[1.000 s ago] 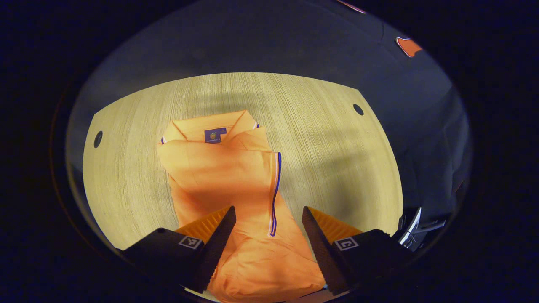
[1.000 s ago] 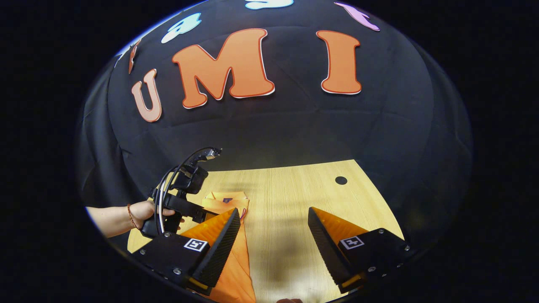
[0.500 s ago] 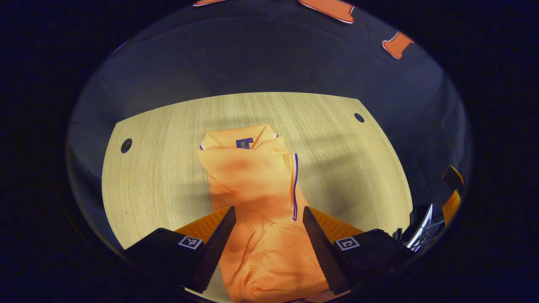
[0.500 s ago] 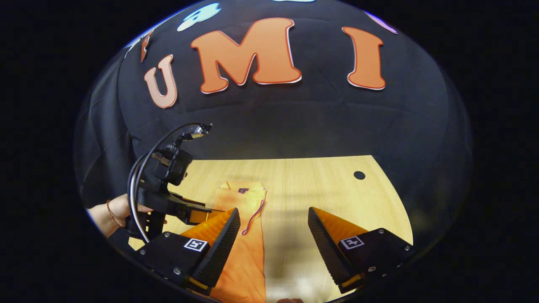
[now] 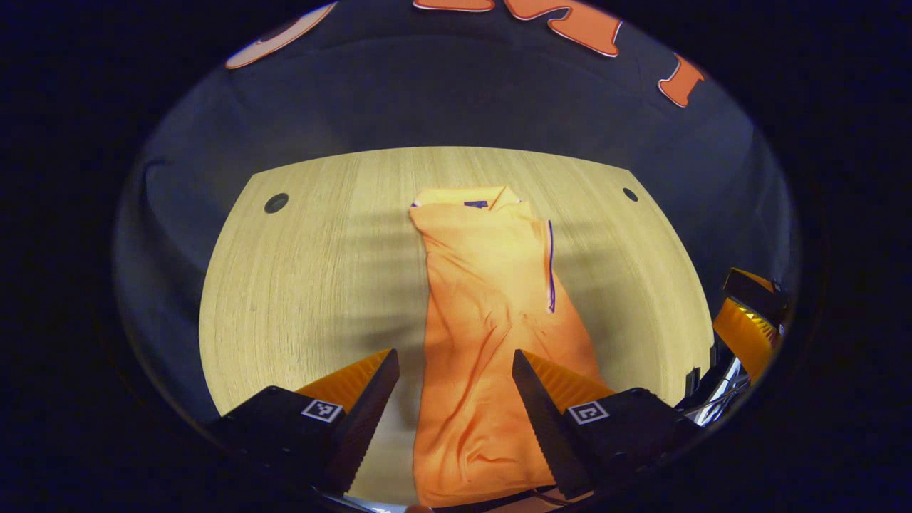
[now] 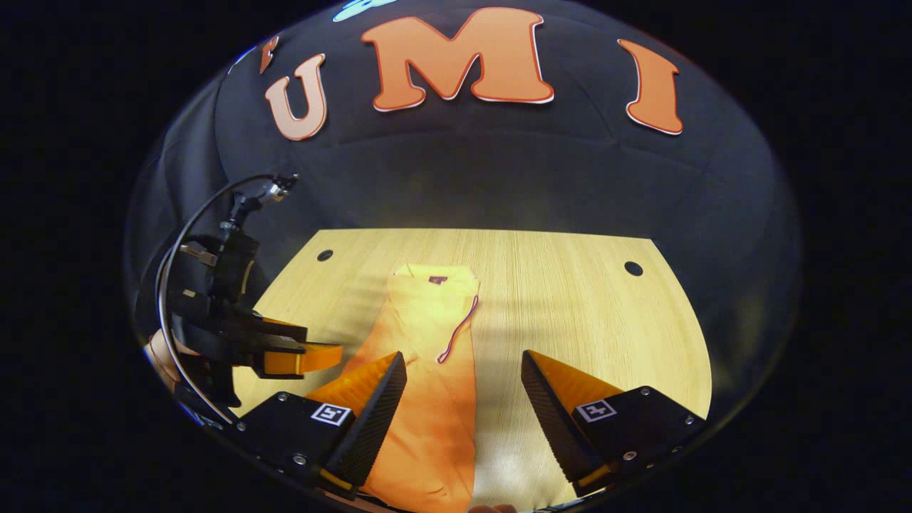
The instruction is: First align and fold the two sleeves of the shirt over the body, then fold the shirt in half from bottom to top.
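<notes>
Two round holes (image 5: 276, 203) pierce the pale wood-grain tabletop (image 5: 313, 271) near its far corners, black cloth wall behind. An orange polo shirt (image 5: 491, 320) lies lengthwise, sleeves folded in, collar toward 12 o'clock; its hem is cut off at 6 o'clock. Left hand-held gripper (image 5: 456, 370) and right hand-held gripper (image 6: 463, 370) both hover with fingers spread, gripping nothing.
</notes>
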`<state>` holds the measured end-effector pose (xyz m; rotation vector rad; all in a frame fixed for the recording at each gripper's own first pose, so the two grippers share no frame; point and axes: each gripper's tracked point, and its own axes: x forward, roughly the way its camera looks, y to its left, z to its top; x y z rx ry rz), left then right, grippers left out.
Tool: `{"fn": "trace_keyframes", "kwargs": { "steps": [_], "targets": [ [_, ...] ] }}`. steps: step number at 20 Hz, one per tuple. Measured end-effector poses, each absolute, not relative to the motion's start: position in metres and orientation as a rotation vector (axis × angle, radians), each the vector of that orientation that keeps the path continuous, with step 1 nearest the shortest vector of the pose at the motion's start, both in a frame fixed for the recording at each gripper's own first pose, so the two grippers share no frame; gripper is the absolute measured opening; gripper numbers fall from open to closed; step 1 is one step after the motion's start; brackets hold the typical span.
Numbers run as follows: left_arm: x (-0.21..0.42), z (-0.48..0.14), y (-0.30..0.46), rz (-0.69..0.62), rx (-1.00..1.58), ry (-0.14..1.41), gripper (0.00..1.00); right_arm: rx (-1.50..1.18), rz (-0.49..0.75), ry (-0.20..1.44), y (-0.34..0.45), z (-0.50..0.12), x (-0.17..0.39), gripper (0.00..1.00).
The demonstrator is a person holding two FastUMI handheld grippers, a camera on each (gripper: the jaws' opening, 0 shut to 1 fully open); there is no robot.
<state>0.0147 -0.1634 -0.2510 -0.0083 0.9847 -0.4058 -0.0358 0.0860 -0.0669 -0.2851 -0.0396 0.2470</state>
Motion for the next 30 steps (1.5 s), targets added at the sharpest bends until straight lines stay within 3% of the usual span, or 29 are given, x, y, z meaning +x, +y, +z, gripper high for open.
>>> {"fn": "trace_keyframes", "kwargs": {
  "steps": [20, 30],
  "targets": [
    [-0.179, -0.384, -0.117, -0.351, 0.012, 1.248, 0.99, -0.328, 0.159, 0.538, 0.043, -0.34, -0.06, 0.99],
    [-0.21, -0.41, -0.108, -0.253, 0.115, 1.295, 0.97, -0.377, 0.066, 0.662, 0.029, -0.378, -0.059, 0.98]
  ]
}}
